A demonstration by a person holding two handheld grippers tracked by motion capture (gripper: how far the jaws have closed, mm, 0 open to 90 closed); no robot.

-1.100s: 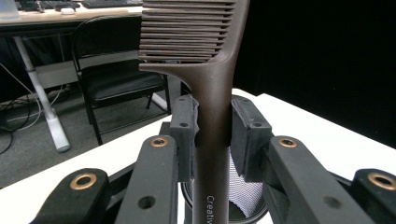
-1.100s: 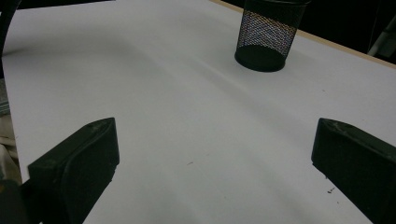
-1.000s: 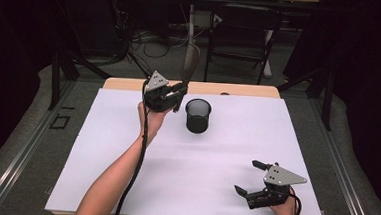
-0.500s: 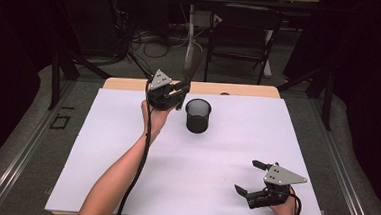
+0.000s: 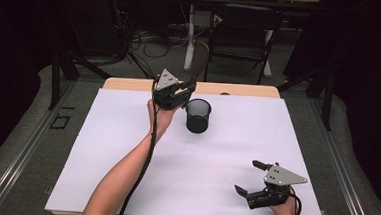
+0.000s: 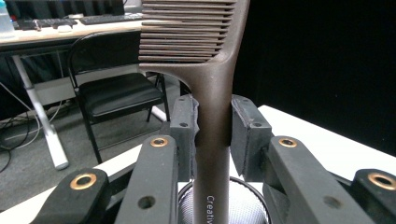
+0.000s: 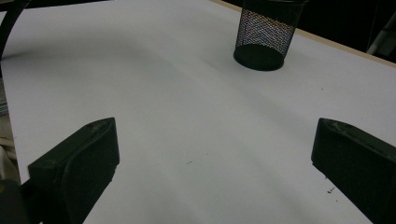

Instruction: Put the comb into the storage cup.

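Your left gripper [image 5: 182, 91], raised at upper centre, pinches a brown comb [image 6: 212, 93] upright just beside the mesh cup [image 5: 198, 116]. Your right gripper [image 5: 253, 179] rests spread wide at lower right.

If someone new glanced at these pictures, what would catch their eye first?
Probably the brown comb, held upright in the left gripper beside the black mesh cup at the table's far middle. Next, the right gripper, open over the bare white table at the near right.

Mesh cup [image 5: 198, 116] stands on the table [image 5: 101, 147], toward its far edge.
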